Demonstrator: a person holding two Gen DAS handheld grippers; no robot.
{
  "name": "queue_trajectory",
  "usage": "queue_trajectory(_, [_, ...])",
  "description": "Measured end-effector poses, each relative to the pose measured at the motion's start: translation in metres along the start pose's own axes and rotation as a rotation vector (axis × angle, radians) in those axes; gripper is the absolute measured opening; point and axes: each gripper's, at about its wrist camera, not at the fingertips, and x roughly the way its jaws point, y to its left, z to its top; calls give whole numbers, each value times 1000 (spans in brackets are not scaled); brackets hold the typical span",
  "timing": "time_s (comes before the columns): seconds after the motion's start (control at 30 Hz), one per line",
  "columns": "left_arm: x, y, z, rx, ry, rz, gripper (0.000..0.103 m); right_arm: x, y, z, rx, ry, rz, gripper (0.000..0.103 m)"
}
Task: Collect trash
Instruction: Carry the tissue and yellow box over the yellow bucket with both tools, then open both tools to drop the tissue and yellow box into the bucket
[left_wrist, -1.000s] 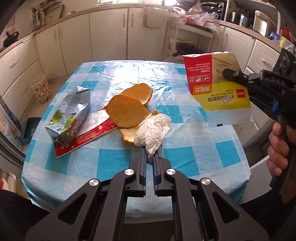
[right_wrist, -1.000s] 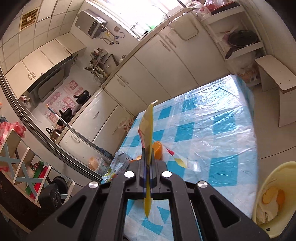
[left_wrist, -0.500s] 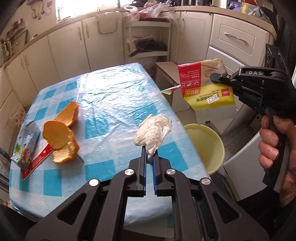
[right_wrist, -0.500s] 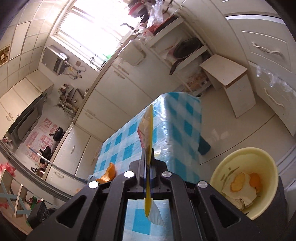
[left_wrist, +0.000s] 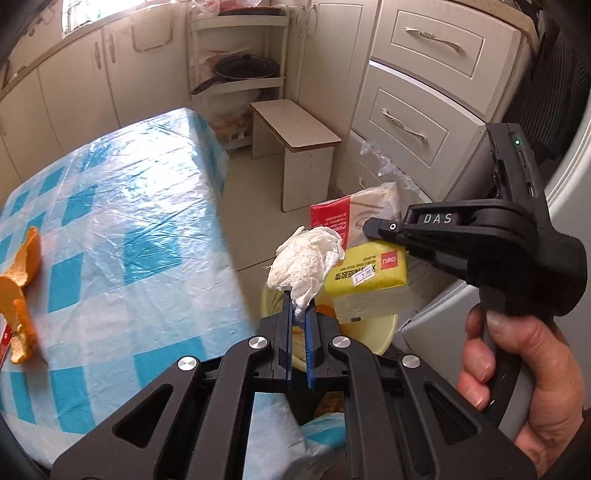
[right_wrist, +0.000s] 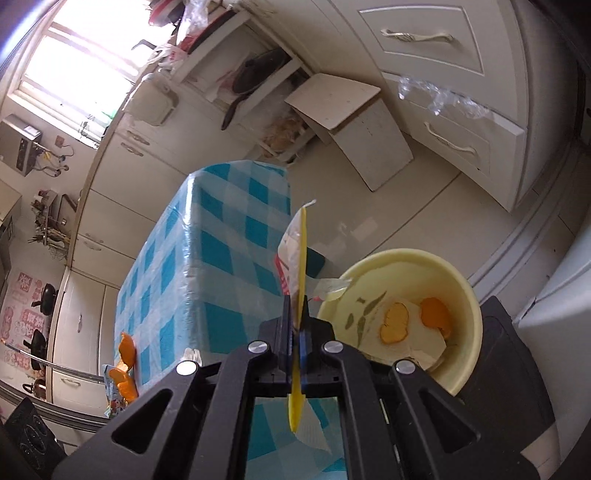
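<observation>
My left gripper (left_wrist: 298, 295) is shut on a crumpled white tissue (left_wrist: 306, 258), held just past the table's right edge above the yellow bin (left_wrist: 384, 332). My right gripper (left_wrist: 373, 227), in a person's hand (left_wrist: 517, 369), holds a yellow and red packet (left_wrist: 369, 273) over the same bin. In the right wrist view the packet (right_wrist: 301, 251) stands edge-on between the jaws of the right gripper (right_wrist: 294, 306), which are opening while still touching it. The bin (right_wrist: 469, 306) holds orange peels (right_wrist: 395, 326) and paper. More orange peel (left_wrist: 26, 266) lies on the blue checked table (left_wrist: 129, 221).
A small white stool (left_wrist: 295, 125) stands on the floor behind the bin. White drawers (left_wrist: 424, 110) line the right side, and a shelf with a pan (left_wrist: 240, 70) stands at the back. A snack bag (right_wrist: 114, 391) lies at the table's far end.
Both grippers have swung right, off the table and down over the yellow bin, each still carrying its load. The table with the peels has slid to the left of the views.
</observation>
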Motion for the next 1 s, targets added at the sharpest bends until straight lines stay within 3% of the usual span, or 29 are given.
queue_trajectory(0.07, [12,-9,2,4,20,-16,6,1,-10,2,39,5,4,9])
queue_trajectory(0.13, [23,-16,3,7,38,-25,6,-3,-17,5,68,-8,5,28])
queue_trajectory(0.2, [33,-20,5,0,58,-33,6,-9,-20,7,81,-31,8,36])
queue_trajectory(0.5, [91,-46,12,-16,192,-68,7,-55,-13,21,115,-225,105,50])
queue_trajectory(0.6, [105,-51,16,-28,233,-69,25,-57,-10,23,111,-232,123,51])
queue_trajectory(0.67, [103,-54,17,-23,222,-57,43,-56,-9,26,115,-229,135,51])
queue_trajectory(0.73, [96,-53,17,-16,208,-54,50,-57,-9,27,121,-231,145,53])
queue_trajectory(1.0, [54,-20,16,-43,161,-45,59,-59,7,27,90,-247,170,58])
